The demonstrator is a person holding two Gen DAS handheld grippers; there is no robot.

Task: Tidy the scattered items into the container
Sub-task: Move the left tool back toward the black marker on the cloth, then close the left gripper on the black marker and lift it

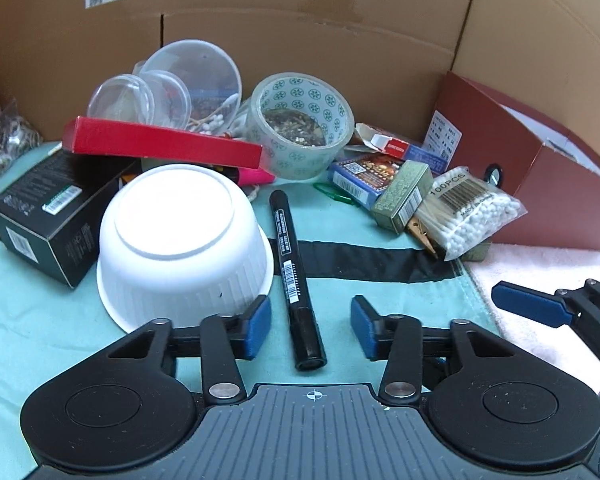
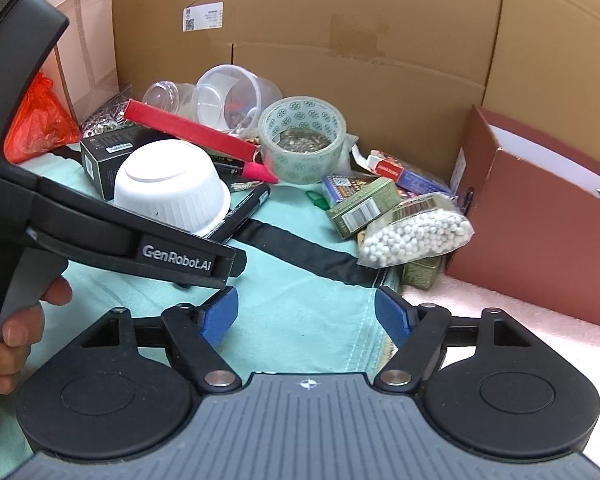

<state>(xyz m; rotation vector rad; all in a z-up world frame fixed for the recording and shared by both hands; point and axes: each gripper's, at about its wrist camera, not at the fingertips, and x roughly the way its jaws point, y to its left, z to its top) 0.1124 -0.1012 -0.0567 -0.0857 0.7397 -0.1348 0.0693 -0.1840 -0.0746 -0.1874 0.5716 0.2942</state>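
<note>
Between left hand-held gripper [image 1: 310, 326] pads (apart), black marker [image 1: 294, 276], untouched

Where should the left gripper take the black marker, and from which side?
Grip the black marker across its barrel near the cap end, coming down from above. It lies flat on the teal cloth, already between the left gripper's open fingers. The white bowl crowds its left side.

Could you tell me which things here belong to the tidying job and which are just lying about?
Job:
- black marker, between the open left gripper pads, untouched
- upturned white bowl
- tape roll
- cotton swab pack
- red-brown container box

Just there:
- cardboard wall
- paper bag
- orange plastic bag
</note>
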